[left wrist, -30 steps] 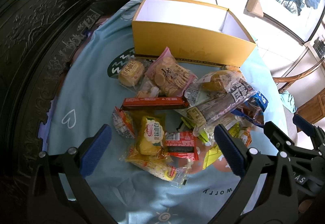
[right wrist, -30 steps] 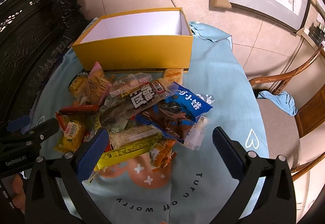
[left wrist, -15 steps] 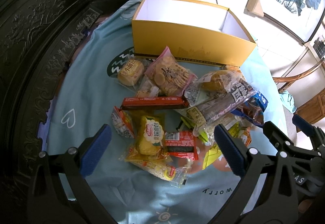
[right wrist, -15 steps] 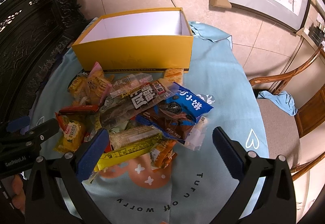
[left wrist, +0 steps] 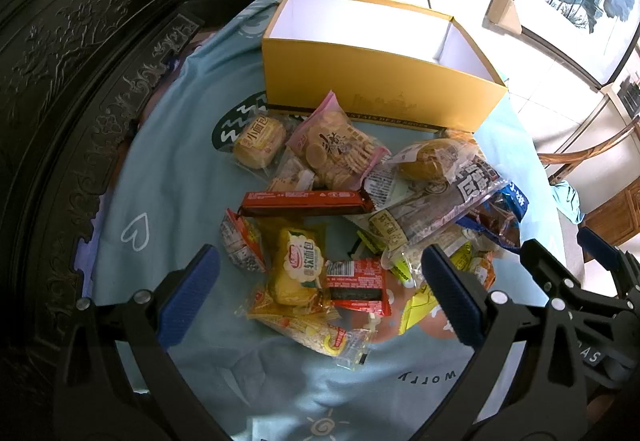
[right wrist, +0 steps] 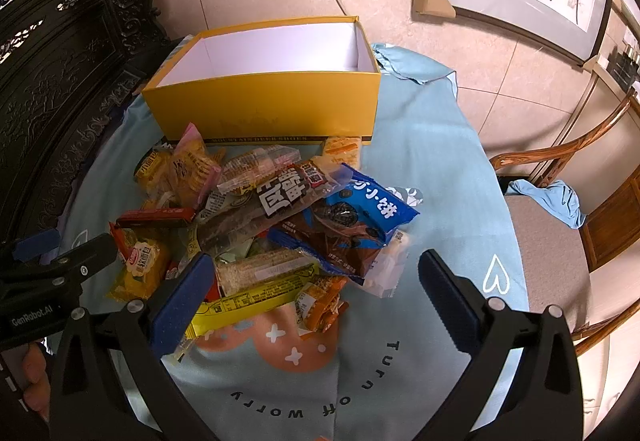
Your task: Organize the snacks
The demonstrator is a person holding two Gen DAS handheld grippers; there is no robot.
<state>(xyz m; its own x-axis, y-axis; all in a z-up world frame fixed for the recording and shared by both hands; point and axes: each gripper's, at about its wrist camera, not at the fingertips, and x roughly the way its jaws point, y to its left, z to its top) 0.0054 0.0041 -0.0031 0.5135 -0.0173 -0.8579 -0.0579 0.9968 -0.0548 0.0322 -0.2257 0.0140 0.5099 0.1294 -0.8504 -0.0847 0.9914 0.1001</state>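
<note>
Nearest the cameras, left gripper [left wrist: 320,297] and right gripper [right wrist: 312,289] both hang spread wide, holding nothing, above the near edge of the snack pile [right wrist: 260,217]. Pile sits mid-desk on a light blue cloth [right wrist: 432,169]: yellow bread pack [left wrist: 298,265] and red wrapper [left wrist: 356,281] nearest on the left side, long red bar [left wrist: 304,201] behind them, blue cookie bag [right wrist: 360,213] on the right. Beyond the pile, touching its far edge, an open yellow box [right wrist: 272,109], white inside, no snacks in it.
</note>
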